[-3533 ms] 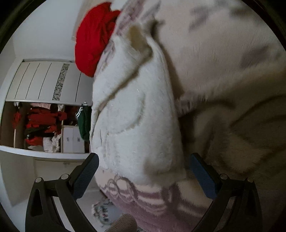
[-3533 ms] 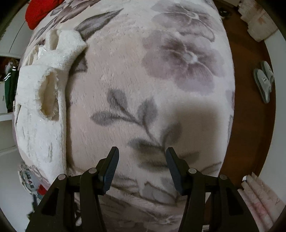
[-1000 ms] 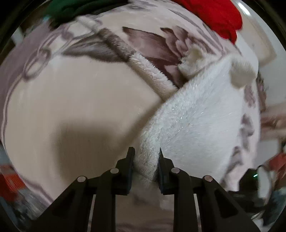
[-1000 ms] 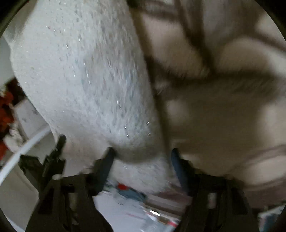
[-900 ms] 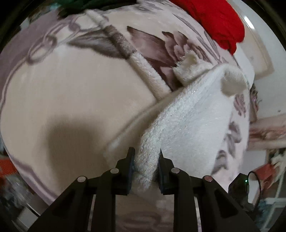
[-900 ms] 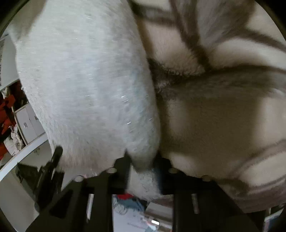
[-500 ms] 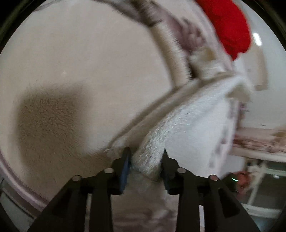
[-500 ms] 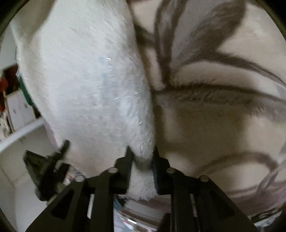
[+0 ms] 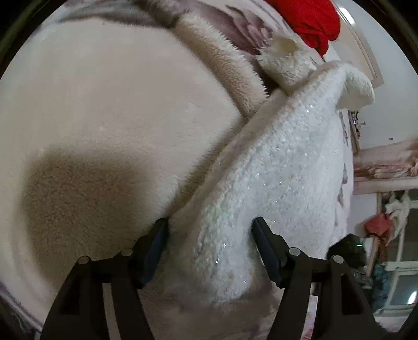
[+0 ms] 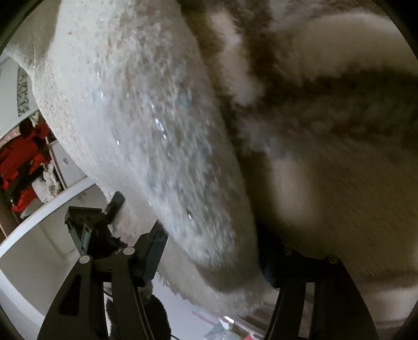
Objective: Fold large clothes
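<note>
With both the left gripper [image 9: 209, 248] and right gripper [image 10: 211, 251] opening around the white fuzzy garment [image 9: 274, 183], its released fold, lower centre, could spring apart.

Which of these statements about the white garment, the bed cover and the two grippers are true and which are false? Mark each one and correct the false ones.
1. The white fuzzy garment lies on a cream plush blanket. True.
2. The left gripper is clamped shut on the garment. False: its jaws are opening, and the folded edge lies loose between them.
3. A red garment lies at the far end of the blanket. True.
4. The right gripper holds a green towel. False: only the white garment's edge lies between its opening jaws.
5. The white garment is smooth and plain. False: it is fluffy, with glittering flecks.
</note>
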{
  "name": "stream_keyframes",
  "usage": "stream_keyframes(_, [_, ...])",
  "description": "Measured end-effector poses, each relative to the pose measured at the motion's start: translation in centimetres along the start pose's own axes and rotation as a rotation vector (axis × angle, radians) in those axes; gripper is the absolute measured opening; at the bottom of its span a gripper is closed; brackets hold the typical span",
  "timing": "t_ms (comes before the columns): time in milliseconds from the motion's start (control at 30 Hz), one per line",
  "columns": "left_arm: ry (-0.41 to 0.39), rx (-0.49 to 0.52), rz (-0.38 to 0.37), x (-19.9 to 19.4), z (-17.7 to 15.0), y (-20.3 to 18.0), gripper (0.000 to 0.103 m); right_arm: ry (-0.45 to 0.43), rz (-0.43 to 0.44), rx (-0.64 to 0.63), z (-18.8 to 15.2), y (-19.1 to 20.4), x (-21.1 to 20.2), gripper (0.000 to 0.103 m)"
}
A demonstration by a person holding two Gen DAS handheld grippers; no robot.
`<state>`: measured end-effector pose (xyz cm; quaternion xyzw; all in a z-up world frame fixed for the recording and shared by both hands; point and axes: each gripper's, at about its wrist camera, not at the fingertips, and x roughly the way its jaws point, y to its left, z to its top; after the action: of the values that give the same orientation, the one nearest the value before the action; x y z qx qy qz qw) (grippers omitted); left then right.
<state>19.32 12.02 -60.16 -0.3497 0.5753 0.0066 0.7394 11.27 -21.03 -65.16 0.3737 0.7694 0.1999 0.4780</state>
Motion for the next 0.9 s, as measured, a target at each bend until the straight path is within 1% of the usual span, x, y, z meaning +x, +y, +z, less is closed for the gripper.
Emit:
stream_keyframes(33, [-0.008, 0.014, -0.006, -0.2, -0.3, -0.4, 0.043, -0.016, 0.003, -0.021, -0.6, 0.5, 0.6, 0.052])
stream_keyframes(67, [-0.015, 0.017, -0.009, -0.5, -0.6, -0.8, 0.037, -0.027, 0.009, -0.032, -0.8, 0.9, 0.9, 0.035])
stream_keyframes(100, [-0.022, 0.016, -0.014, -0.8, -0.9, -1.0, 0.031, -0.035, 0.016, -0.032, -1.1, 0.9, 0.8, 0.032])
stream_keyframes(133, [-0.030, 0.015, -0.020, -1.2, -1.4, -1.2, 0.029, -0.049, 0.011, -0.032, -1.3, 1.2, 1.4, 0.026])
stream_keyframes(167, [-0.040, 0.019, -0.019, -1.9, -2.0, -1.7, 0.027, -0.057, 0.005, -0.035, -1.7, 1.5, 1.5, 0.023])
stream_keyframes(233, [-0.047, 0.022, -0.013, -2.8, -2.7, -2.5, 0.024, -0.070, -0.013, -0.045, -3.4, 1.8, 0.9, 0.021])
stream_keyframes(267, [-0.046, 0.025, -0.011, -3.4, -3.3, -2.7, 0.022, -0.070, -0.023, -0.050, -3.9, 2.0, 0.4, 0.020])
stream_keyframes(333, [-0.041, 0.008, -0.021, -4.2, -3.6, -3.1, 0.021, -0.059, -0.041, -0.059, -5.3, 3.4, -0.1, 0.019])
stream_keyframes(400, [-0.023, -0.013, -0.033, -5.6, -5.6, -2.8, 0.020, -0.047, -0.060, -0.080, -6.6, 4.2, -1.1, 0.019])
stream_keyframes(500, [0.023, -0.045, -0.019, -6.9, -8.7, -2.2, 0.020, -0.007, -0.106, -0.090, -10.0, 4.7, -2.3, 0.019])
stream_keyframes(567, [0.070, -0.071, -0.010, -6.3, -10.8, -1.5, 0.021, 0.024, -0.134, -0.070, -12.8, 3.8, -3.0, 0.019])
stream_keyframes(600, [0.096, -0.087, -0.005, -5.7, -11.4, -1.2, 0.023, 0.037, -0.144, -0.051, -13.7, 3.1, -3.1, 0.019])
stream_keyframes(633, [0.116, -0.102, 0.012, -5.0, -11.9, -0.8, 0.026, 0.056, -0.168, -0.027, -14.4, 2.1, -2.9, 0.019])
stream_keyframes(667, [0.128, -0.124, 0.059, -4.2, -12.0, -0.2, 0.032, 0.077, -0.185, -0.010, -14.8, 1.3, -2.8, 0.021])
stream_keyframes(700, [0.138, -0.153, 0.083, -3.8, -12.0, 0.1, 0.032, 0.102, -0.191, 0.011, -14.5, 0.5, -2.5, 0.023])
stream_keyframes(767, [0.144, -0.223, 0.047, -3.8, -11.3, 0.7, 0.034, 0.154, -0.221, 0.055, -13.2, -0.6, -2.5, 0.033])
stream_keyframes(800, [0.141, -0.232, 0.046, -4.0, -11.1, 0.4, 0.035, 0.172, -0.264, 0.047, -12.4, -0.4, -3.3, 0.033])
stream_keyframes(833, [0.135, -0.226, 0.051, -4.6, -10.9, 0.3, 0.036, 0.156, -0.289, 0.020, -12.0, 0.0, -4.5, 0.033])
stream_keyframes(867, [0.121, -0.208, 0.060, -5.1, -10.6, 0.0, 0.042, 0.124, -0.320, -0.024, -11.4, 1.2, -6.2, 0.037])
stream_keyframes(900, [0.103, -0.191, 0.078, -5.7, -10.5, -0.4, 0.060, 0.101, -0.343, -0.056, -11.0, 2.0, -7.6, 0.038])
